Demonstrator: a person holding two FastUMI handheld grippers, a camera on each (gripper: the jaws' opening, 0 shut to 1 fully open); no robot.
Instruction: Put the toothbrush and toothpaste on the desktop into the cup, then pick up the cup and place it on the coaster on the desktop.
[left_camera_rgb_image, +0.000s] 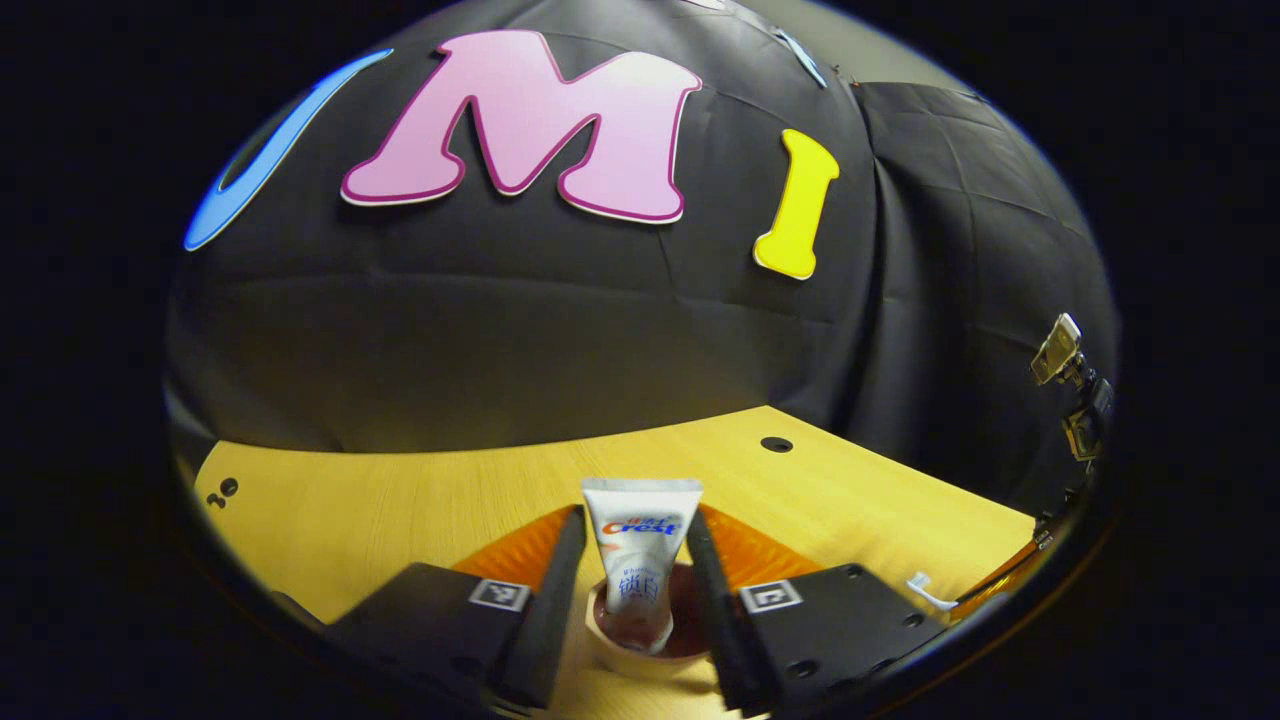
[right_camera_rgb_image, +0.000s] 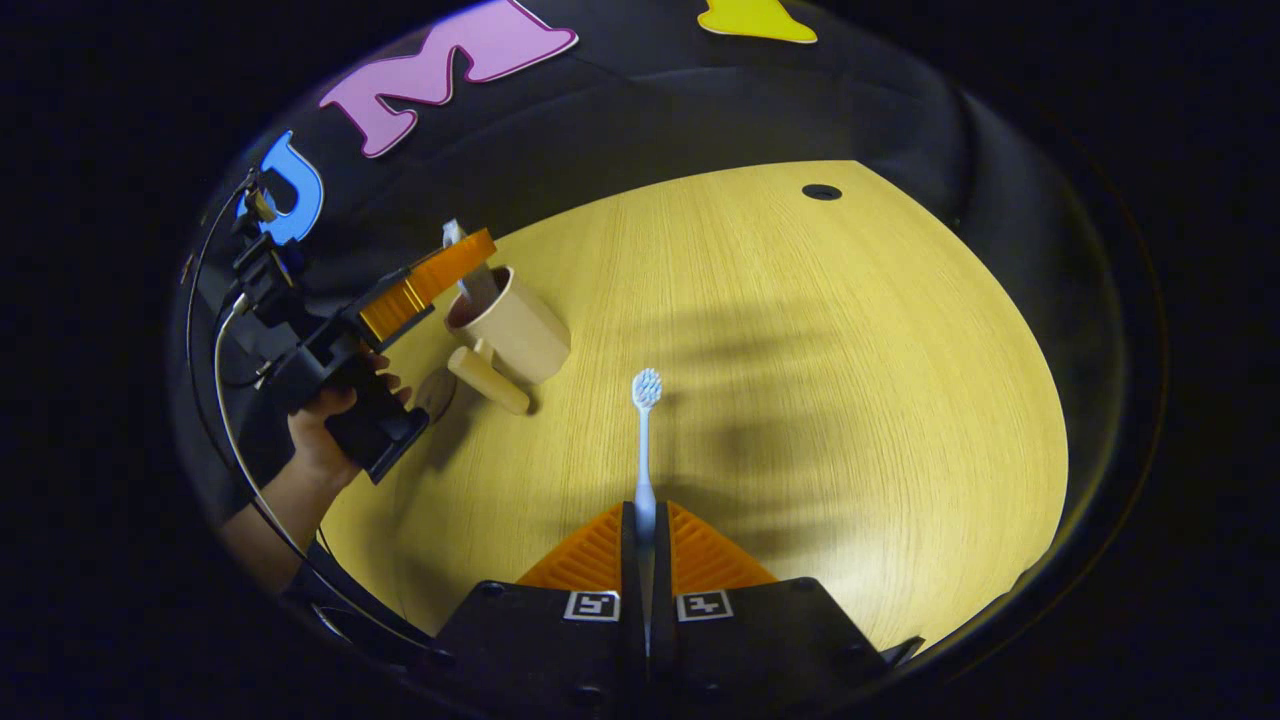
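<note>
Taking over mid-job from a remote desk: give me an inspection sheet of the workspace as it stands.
Surface: wooden desktop, with a round hole.
Job's things: toothpaste standing in the cup; toothbrush off the cup; coaster not identified.
Clutter: nothing seen.
Grippers: left gripper fingers flank the toothpaste, contact unclear; right gripper shut on the toothbrush handle.
Cables: cable loops beside the hand.
Surroundings: black cloth wall.

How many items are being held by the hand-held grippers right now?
2. The toothpaste sits between the left hand-held gripper fingers, its lower end inside the cup. The toothbrush is clamped in the right hand-held gripper, above the table.
</note>
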